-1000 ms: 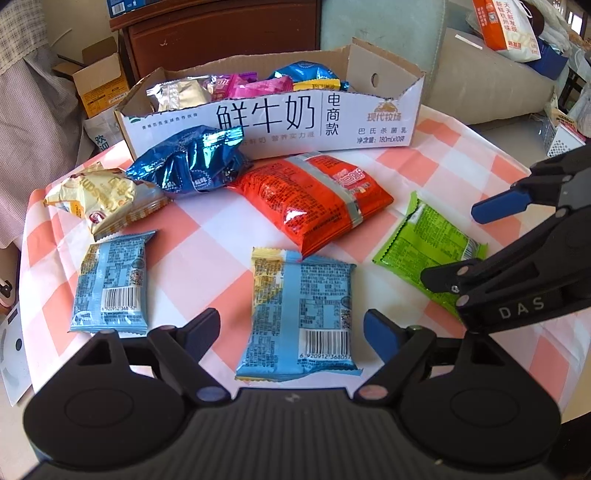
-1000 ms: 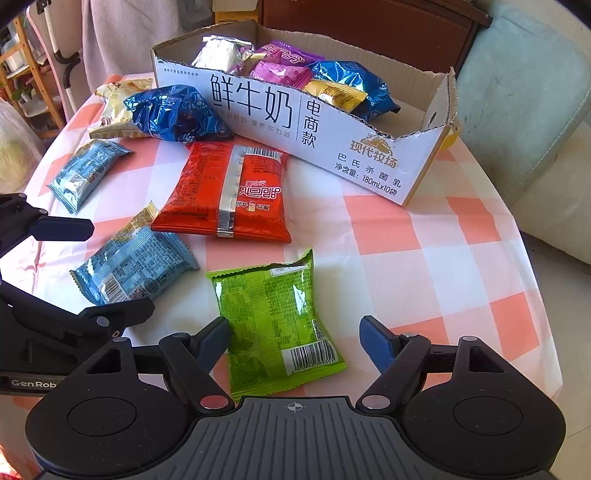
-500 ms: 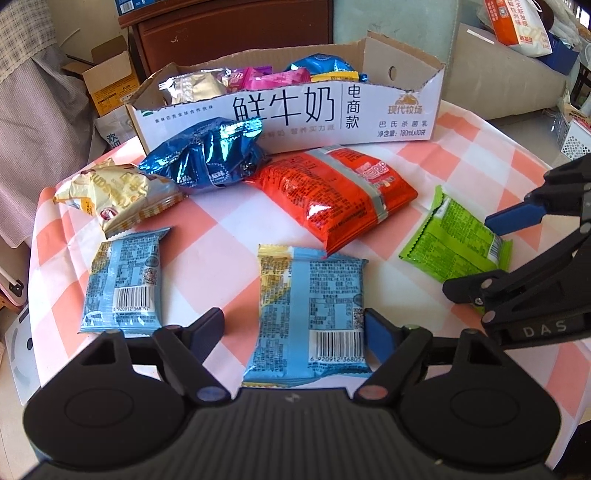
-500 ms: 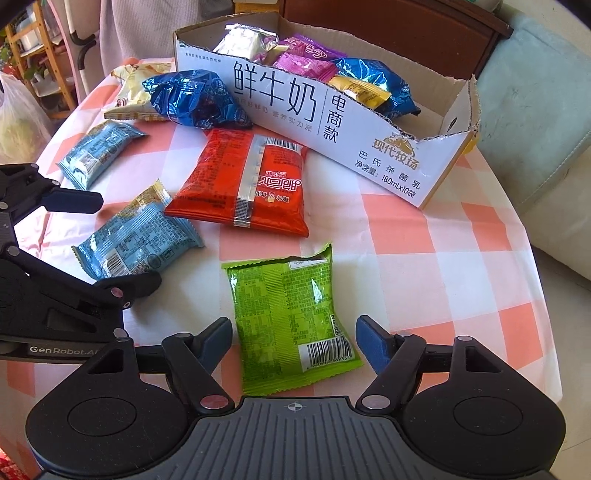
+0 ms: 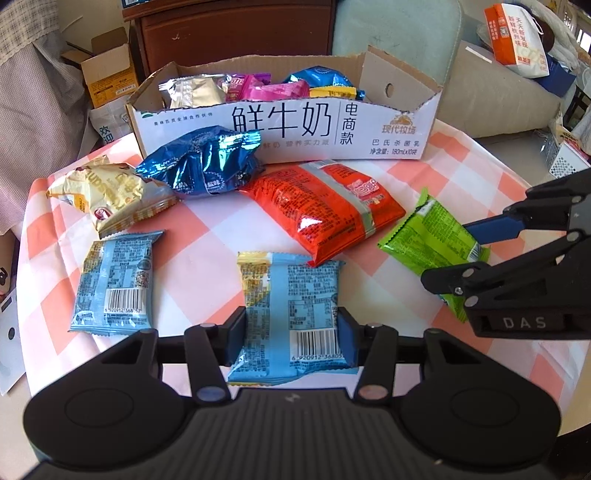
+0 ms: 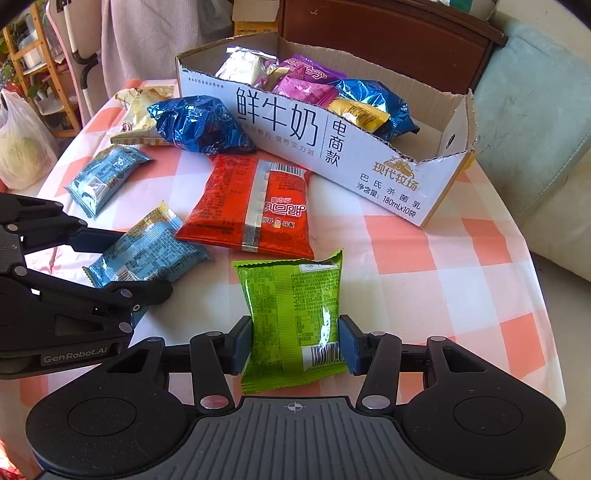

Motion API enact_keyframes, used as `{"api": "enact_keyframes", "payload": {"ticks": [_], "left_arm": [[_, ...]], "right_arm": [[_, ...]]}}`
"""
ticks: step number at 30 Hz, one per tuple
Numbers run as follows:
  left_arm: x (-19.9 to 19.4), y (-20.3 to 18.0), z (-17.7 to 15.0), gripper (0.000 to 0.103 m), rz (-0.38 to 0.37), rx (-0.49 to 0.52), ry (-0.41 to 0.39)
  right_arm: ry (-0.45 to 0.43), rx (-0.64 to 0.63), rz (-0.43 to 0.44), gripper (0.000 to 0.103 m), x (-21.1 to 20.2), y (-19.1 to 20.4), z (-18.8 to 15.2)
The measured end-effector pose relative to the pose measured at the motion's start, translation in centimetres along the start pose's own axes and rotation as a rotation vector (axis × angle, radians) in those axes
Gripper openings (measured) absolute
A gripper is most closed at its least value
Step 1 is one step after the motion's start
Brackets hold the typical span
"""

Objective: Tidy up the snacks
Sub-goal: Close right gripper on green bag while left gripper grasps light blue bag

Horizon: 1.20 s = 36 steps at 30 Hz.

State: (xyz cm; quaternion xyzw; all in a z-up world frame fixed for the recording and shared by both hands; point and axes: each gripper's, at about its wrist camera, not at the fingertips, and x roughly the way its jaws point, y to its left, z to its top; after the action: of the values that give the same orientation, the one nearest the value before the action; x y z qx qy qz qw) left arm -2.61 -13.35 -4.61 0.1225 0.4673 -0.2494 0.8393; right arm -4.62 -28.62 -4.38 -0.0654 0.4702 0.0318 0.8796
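Observation:
My left gripper (image 5: 291, 338) is shut on a light blue snack packet (image 5: 290, 295) lying on the checked tablecloth. My right gripper (image 6: 294, 343) is shut on a green snack packet (image 6: 291, 306), which also shows in the left wrist view (image 5: 430, 242). A white cardboard milk box (image 5: 295, 125) at the back holds several snacks; it also shows in the right wrist view (image 6: 332, 147). On the cloth lie a red packet (image 5: 325, 210), a dark blue bag (image 5: 203, 166), a cream bag (image 5: 107, 192) and a second light blue packet (image 5: 114, 280).
The round table's edge (image 6: 546, 295) curves close on the right, with a pale sofa (image 6: 535, 110) beyond. A dark wooden cabinet (image 5: 236, 33) and a small open carton (image 5: 107, 74) stand behind the box. A plastic bag (image 6: 22, 147) hangs at far left.
Both grippers moved forward and closed: the left one onto the light blue packet, the right one onto the green packet. The other snacks have not moved.

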Motion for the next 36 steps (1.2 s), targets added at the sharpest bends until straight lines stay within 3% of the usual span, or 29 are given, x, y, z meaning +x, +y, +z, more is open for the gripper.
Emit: {"api": "enact_keyframes", "payload": {"ticks": [16,36], "left_arm": [[-1.9,0.8,1.5,0.049,0.077,-0.034,-0.091],[-4.8,2.8,5.1,0.049,0.066,-0.147,-0.185]], "right_arm": [[-0.081,0.025,0.022,0.048,-1.8,0.2,1.4],[-0.198,0.133,0.051,0.048,-4.4,-1.5,4.4]]}}
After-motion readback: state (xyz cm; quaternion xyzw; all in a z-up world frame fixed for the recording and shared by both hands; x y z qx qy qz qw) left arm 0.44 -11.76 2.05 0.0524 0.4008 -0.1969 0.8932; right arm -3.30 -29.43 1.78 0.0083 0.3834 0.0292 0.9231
